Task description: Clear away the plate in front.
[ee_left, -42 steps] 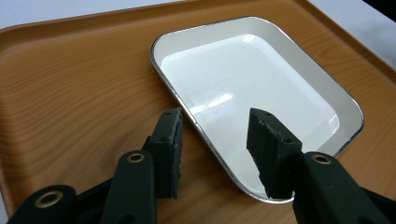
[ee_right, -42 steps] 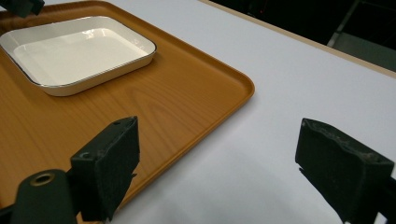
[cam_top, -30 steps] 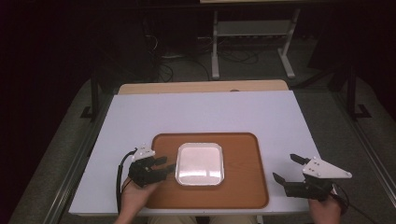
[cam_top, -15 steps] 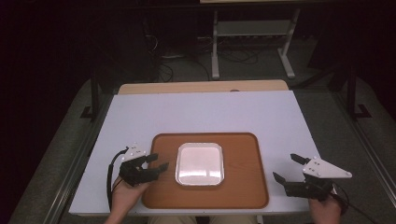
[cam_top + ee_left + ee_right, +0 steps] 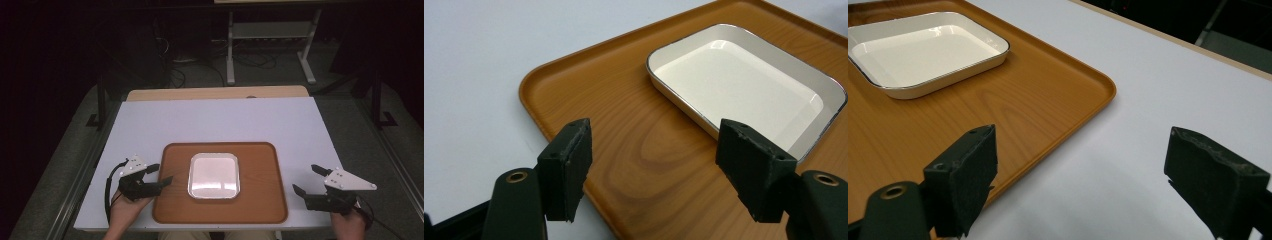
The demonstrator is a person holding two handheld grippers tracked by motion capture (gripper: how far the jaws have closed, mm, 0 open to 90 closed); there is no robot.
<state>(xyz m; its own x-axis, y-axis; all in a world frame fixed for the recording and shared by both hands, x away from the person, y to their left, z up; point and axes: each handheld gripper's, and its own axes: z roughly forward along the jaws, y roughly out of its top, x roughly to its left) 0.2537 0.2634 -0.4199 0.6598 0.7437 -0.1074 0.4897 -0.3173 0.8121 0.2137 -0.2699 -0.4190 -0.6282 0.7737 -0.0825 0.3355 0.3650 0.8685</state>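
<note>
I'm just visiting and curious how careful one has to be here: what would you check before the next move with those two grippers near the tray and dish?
1. Left gripper open with nothing between its jaws, which have just been opening: ok.
2. Right gripper open and empty: ok.
3. White enamel dish lying flat on the wooden tray: ok.
4. Dish empty inside: ok.
5. Left gripper over the tray's left edge, apart from the dish: ok.
6. Right gripper off the tray, above the white table: ok.
</note>
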